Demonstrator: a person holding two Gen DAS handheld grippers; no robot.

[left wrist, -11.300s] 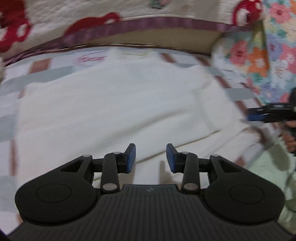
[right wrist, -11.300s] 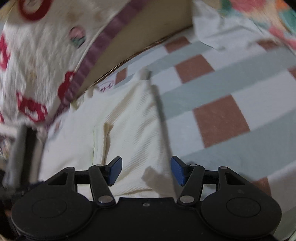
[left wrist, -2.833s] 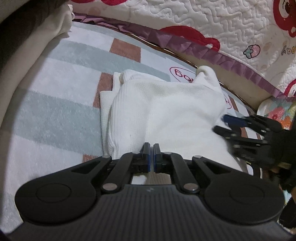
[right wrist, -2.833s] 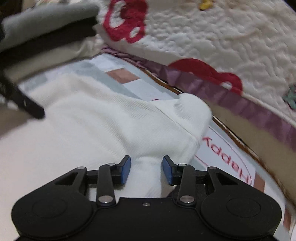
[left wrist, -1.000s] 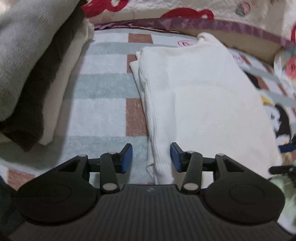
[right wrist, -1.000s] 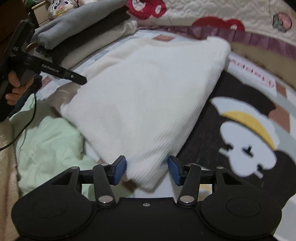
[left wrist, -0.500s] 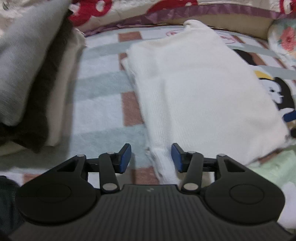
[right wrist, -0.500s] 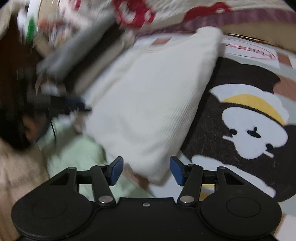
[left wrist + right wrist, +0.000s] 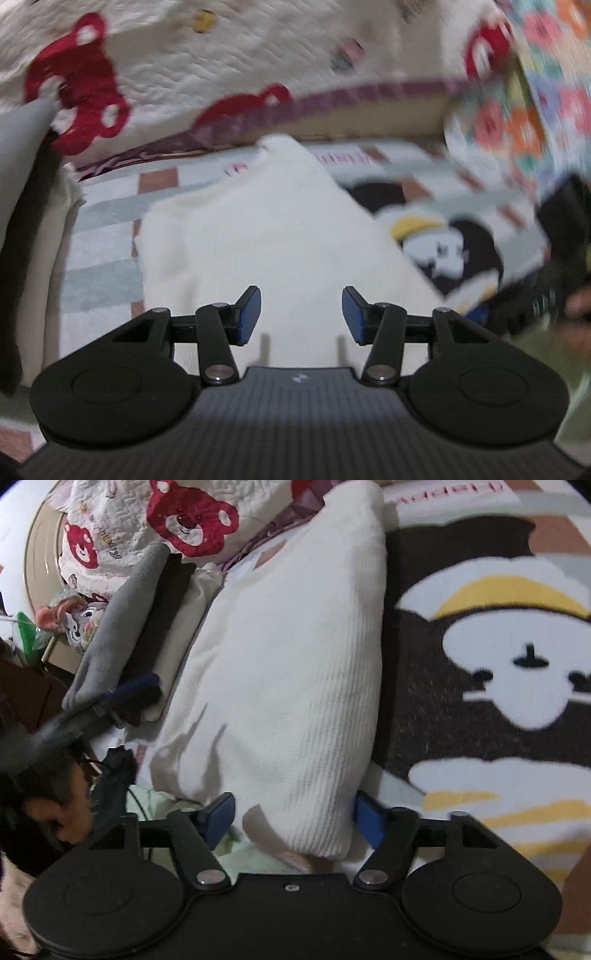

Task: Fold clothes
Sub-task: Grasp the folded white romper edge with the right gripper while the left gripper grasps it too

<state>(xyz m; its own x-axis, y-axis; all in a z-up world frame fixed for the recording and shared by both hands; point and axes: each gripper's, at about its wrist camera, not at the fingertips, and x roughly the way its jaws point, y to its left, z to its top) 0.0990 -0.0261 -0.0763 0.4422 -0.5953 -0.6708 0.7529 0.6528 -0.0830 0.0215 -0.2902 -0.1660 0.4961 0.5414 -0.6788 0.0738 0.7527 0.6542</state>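
Folded knit garment (image 9: 291, 672) ahead of right gripper (image 9: 291, 818): cream-white, fine ribbed texture. Gripper pads (image 9: 218, 816) blue, body black. Blanket (image 9: 498, 775) to right: dark brown w/ white & yellow cartoon duck, plus pale grey/white/rust checks. Quilt (image 9: 122, 528) far left: cream w/ red bears. Stack (image 9: 147, 609) left of garment: grey, black, beige layers. Cloth (image 9: 166, 801) near left pad: pale green.
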